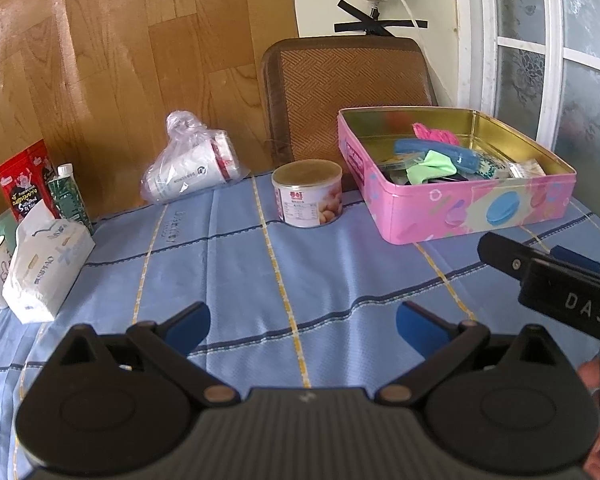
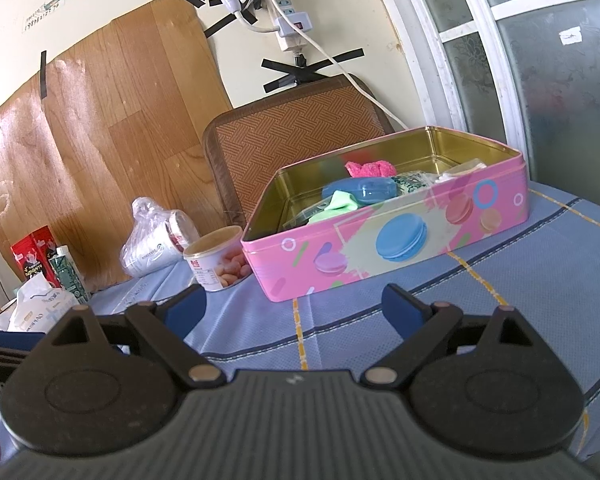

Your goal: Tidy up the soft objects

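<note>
Socks (image 2: pixel 370 168), seemingly, fill the pink tin (image 2: pixel 384 248); "DAS"-marked right gripper (image 2: pixel 294 310) released, empty.

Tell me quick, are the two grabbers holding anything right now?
Left gripper: open, holding nothing, above the blue tablecloth.
Right gripper: open, holding nothing, facing the pink tin.

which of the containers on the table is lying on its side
The paper cups in the plastic bag, by the wood panel. The round can stands upright and the pink tin sits flat and open.
</note>
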The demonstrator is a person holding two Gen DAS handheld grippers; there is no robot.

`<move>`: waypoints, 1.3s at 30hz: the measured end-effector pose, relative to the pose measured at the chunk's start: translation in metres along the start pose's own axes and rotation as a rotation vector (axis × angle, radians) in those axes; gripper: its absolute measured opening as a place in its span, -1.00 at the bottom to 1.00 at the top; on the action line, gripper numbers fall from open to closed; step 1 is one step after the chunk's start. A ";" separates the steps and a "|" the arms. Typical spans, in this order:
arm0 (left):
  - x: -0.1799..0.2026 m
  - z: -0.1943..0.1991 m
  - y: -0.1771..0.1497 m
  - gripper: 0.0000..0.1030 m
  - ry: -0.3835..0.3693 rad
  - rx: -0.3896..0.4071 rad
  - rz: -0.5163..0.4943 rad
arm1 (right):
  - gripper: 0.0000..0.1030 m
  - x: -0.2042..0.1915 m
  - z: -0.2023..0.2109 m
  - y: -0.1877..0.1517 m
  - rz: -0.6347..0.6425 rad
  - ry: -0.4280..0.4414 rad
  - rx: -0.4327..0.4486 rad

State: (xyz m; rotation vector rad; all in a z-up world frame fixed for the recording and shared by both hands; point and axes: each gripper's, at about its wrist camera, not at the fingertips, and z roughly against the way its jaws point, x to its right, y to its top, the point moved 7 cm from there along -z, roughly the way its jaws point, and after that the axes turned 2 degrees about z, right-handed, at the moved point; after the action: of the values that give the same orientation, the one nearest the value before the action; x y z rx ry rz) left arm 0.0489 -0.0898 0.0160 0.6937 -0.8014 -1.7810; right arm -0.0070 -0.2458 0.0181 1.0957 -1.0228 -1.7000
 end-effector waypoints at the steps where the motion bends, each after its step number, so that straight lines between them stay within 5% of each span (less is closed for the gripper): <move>1: 0.000 0.000 0.000 0.99 -0.002 -0.001 -0.001 | 0.87 0.000 0.000 0.000 0.000 0.000 0.000; 39: 0.004 -0.009 -0.008 0.99 -0.028 -0.035 -0.019 | 0.87 0.002 -0.004 -0.004 0.004 0.000 -0.009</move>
State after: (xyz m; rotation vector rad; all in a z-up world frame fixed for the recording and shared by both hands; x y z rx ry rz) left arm 0.0500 -0.0936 0.0036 0.6567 -0.7832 -1.8212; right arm -0.0046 -0.2475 0.0129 1.0873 -1.0152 -1.6996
